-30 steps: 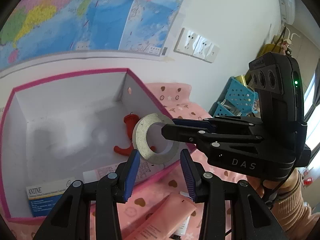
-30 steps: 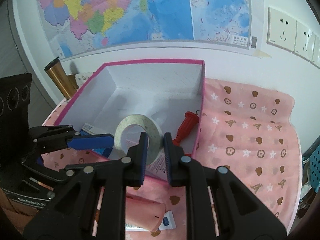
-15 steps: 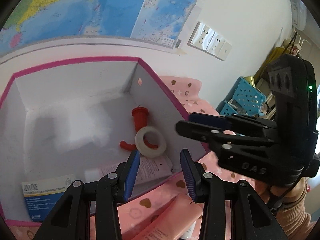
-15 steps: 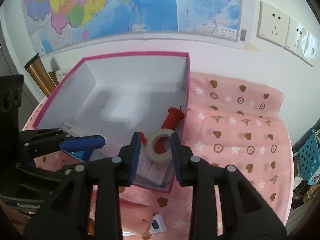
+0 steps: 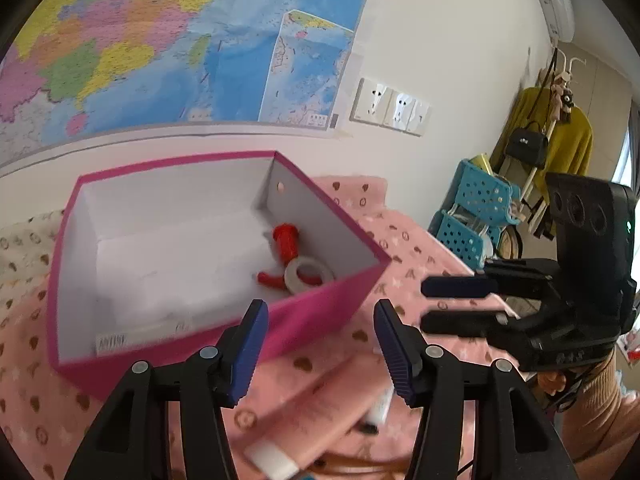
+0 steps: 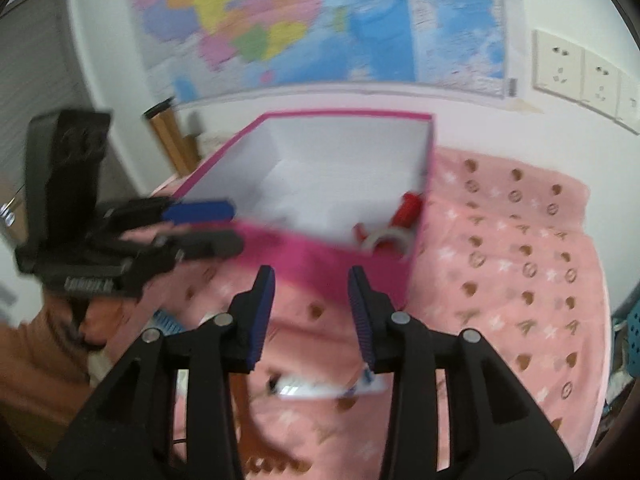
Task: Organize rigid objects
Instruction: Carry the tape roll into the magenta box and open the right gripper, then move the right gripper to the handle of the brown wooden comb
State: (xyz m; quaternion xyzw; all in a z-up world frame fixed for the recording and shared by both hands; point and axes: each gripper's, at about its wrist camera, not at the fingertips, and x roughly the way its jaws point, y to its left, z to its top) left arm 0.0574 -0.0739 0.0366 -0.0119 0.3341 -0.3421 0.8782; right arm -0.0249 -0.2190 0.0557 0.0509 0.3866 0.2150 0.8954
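Observation:
A pink box point(image 5: 312, 328) with a white inside stands on the patterned cloth. In its right corner a white tape roll point(image 5: 290, 280) lies on a red handle-like piece point(image 5: 285, 240); the same tape roll point(image 6: 370, 243) and red piece point(image 6: 408, 208) show over the box's front wall point(image 6: 320, 264). My left gripper point(image 5: 318, 308) hangs before the box, its jaws opening, nothing between them. My right gripper point(image 6: 310, 276) does the same, also empty. Each shows in the other's view: the right gripper point(image 5: 424, 306) and the left gripper point(image 6: 238, 227).
A pink tube point(image 5: 320, 412) lies on the cloth point(image 6: 520, 280) in front of the box, below both grippers. A white labelled carton point(image 5: 120, 338) sits inside the box's front left. Blue baskets point(image 5: 476, 216) stand to the right, a gold cylinder point(image 6: 164, 132) at the left.
The right gripper held the tape roll over the box, then let it drop inside onto the red piece. Both grippers have pulled back from the box and their jaws have widened.

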